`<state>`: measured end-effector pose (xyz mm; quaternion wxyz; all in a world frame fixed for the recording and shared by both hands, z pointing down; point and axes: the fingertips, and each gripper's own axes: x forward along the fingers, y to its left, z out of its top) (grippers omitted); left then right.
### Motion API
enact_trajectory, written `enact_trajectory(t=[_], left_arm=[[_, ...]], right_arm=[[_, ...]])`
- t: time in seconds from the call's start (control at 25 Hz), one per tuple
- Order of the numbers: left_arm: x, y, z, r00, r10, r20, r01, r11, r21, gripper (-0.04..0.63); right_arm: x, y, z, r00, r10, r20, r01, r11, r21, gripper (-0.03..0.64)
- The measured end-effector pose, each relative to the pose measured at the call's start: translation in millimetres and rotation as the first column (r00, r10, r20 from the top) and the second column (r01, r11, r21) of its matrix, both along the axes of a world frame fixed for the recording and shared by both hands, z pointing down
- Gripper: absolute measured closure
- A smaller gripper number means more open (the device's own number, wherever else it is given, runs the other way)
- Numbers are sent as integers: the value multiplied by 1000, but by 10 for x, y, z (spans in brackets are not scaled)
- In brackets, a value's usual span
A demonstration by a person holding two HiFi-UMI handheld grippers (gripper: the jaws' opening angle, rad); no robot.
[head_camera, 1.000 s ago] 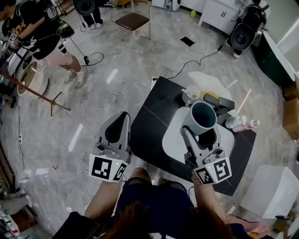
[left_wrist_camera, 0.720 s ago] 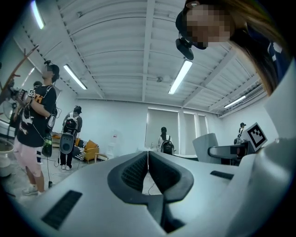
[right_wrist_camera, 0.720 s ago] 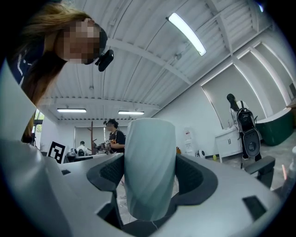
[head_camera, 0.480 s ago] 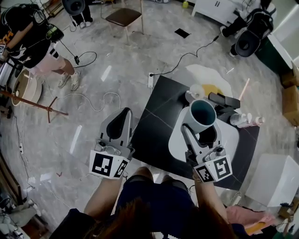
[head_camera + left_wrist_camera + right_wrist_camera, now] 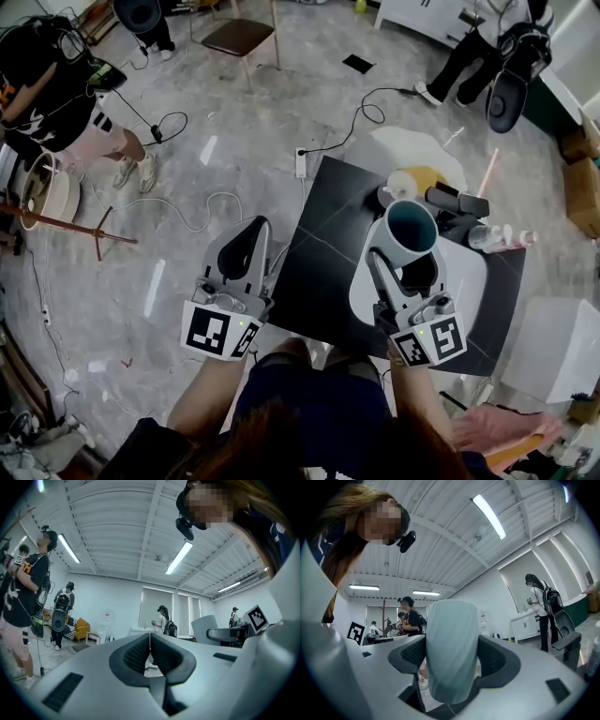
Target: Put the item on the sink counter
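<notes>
Cup [image 5: 410, 230], pale blue-green, clamped between the two jaws of the right gripper [image 5: 405, 272] at centre right of the head view, its open mouth turned up toward the camera. In the right gripper view the dark ribbed pads [image 5: 412, 654] press on both sides of the cup [image 5: 452, 630], which fills the wide gap of the right gripper [image 5: 453, 660]. The cup shows over the upper left part of a white basin [image 5: 469, 274] set in the black sink counter [image 5: 323, 253]. Along the counter's upper edge lie a small white cup [image 5: 398, 185], a black fixture [image 5: 457, 202] and some bottles [image 5: 497, 237]. The left gripper [image 5: 248, 239], at centre left over grey marble floor [image 5: 253, 122], holds nothing; in its own view the left gripper [image 5: 150, 641] has its jaws closed together.
</notes>
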<state>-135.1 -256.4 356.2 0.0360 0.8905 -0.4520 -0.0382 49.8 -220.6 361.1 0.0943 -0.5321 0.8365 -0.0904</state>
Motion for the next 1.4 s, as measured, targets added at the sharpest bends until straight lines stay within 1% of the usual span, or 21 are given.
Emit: enact_trajectory(t=[0.12, 0.28, 0.52, 0.88, 1.08, 1.4], left_arm=[[-26, -21, 45, 1000, -7, 2, 7, 1000, -10, 572], [-49, -2, 89, 999, -32, 3, 32, 999, -26, 572], [-63, -19, 103, 995, -102, 0, 102, 994, -35, 572], [-84, -46, 222, 986, -167, 16, 168, 984, -64, 572], [-81, -87, 327, 984, -177, 32, 179, 981, -75, 572], [-91, -130, 476, 983, -177, 55, 182, 979, -96, 572]], right_arm=[[-45, -14, 53, 1000, -9, 0, 9, 1000, -8, 262], [-89, -50, 130, 999, -47, -10, 46, 999, -28, 262], [-78, -247, 182, 993, -115, -22, 114, 993, -40, 262], [-265, -462, 555, 970, -228, -89, 222, 972, -75, 262], [-319, -560, 859, 961, -250, -119, 241, 967, -84, 262], [-318, -799, 1379, 955, -244, -166, 228, 967, -113, 262]])
